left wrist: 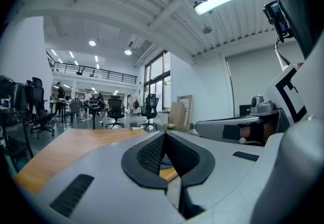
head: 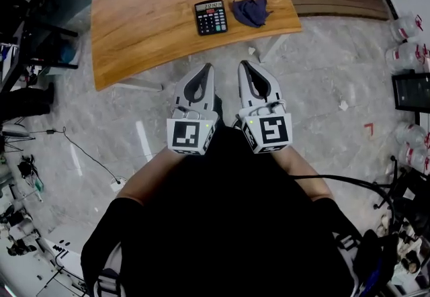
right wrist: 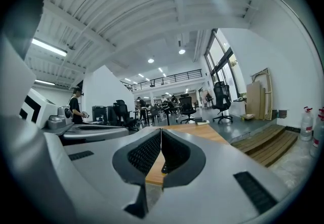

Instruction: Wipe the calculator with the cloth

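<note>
We hold the left gripper [head: 207, 68] and right gripper [head: 244, 65] with jaws closed, empty. At the desk's [head: 148, 20] near right corner, the calculator [head: 211, 17] lies beside the cloth [head: 250, 11], likely soft and light; we would pinch a raised fold.

Overhead and jaw-level views, shared table [head: 148, 27]

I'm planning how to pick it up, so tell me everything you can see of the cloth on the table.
The cloth is dark navy blue and looks like soft fabric. It is bunched into a small crumpled heap with folds and an uneven outline. It lies on the wooden table, near the edge closest to the person and toward the right corner. The calculator sits just to its left, with a narrow strip of bare wood between them. Only the table touches the cloth; nothing holds or covers it.
</note>
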`<action>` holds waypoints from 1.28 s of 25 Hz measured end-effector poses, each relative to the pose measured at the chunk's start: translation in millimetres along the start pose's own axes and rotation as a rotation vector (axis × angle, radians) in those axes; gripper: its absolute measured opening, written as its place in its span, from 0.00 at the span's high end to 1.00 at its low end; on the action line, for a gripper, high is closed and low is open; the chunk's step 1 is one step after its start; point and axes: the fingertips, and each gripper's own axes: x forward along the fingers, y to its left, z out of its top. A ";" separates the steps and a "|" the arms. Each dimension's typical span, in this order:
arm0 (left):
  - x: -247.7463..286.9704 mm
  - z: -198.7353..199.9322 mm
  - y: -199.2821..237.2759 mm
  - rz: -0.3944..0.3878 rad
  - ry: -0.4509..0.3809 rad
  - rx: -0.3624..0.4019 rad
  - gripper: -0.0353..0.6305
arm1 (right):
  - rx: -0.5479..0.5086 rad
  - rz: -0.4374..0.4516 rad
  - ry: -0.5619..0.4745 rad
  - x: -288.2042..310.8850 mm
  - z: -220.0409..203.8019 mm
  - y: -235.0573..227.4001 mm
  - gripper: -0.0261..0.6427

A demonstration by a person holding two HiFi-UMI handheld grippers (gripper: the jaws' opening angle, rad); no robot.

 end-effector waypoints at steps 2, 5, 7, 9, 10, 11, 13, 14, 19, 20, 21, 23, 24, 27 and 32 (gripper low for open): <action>15.4 -8.8 3.7 -0.013 0.016 -0.018 0.95 | -0.007 -0.004 0.019 12.0 -6.2 -7.5 0.94; 46.2 -18.1 10.3 -0.035 0.026 -0.045 0.95 | -0.011 0.015 0.040 37.0 -14.6 -19.4 0.94; 70.4 -22.9 23.8 -0.053 0.039 -0.069 0.95 | -0.017 0.029 0.058 64.7 -20.1 -22.7 0.94; 96.6 -28.0 44.3 -0.073 0.058 -0.090 0.95 | -0.027 0.036 0.077 99.8 -23.4 -24.2 0.94; 110.0 -30.7 56.5 -0.079 0.069 -0.097 0.95 | -0.034 0.040 0.084 118.6 -24.1 -25.0 0.94; 123.9 -33.7 69.4 -0.082 0.081 -0.104 0.95 | -0.041 0.046 0.089 137.8 -24.4 -26.3 0.94; 153.5 -41.1 98.3 -0.082 0.105 -0.120 0.95 | -0.049 0.057 0.107 177.7 -28.5 -30.8 0.94; 168.3 -44.7 114.5 -0.080 0.112 -0.127 0.95 | -0.048 0.062 0.121 198.0 -32.4 -32.8 0.94; 225.5 -64.3 185.7 -0.123 0.150 -0.148 0.95 | -0.012 0.067 0.201 291.5 -49.7 -34.6 0.94; 234.9 -67.0 196.4 -0.138 0.156 -0.151 0.95 | 0.005 0.052 0.211 308.1 -51.5 -36.9 0.94; 243.8 -69.4 205.9 -0.148 0.161 -0.154 0.95 | 0.019 0.034 0.224 322.2 -54.1 -40.3 0.94; 258.9 -75.4 222.1 -0.156 0.182 -0.172 0.95 | 0.029 0.001 0.259 341.4 -63.1 -48.8 0.94; 265.1 -79.2 229.8 -0.157 0.196 -0.185 0.95 | 0.030 -0.010 0.276 348.6 -67.6 -51.6 0.94; 280.0 -89.7 249.8 -0.159 0.223 -0.199 0.95 | 0.029 -0.035 0.314 367.1 -76.7 -56.2 0.94; 300.6 -109.6 259.4 -0.152 0.270 -0.218 0.95 | 0.050 -0.052 0.359 389.2 -93.4 -70.9 0.94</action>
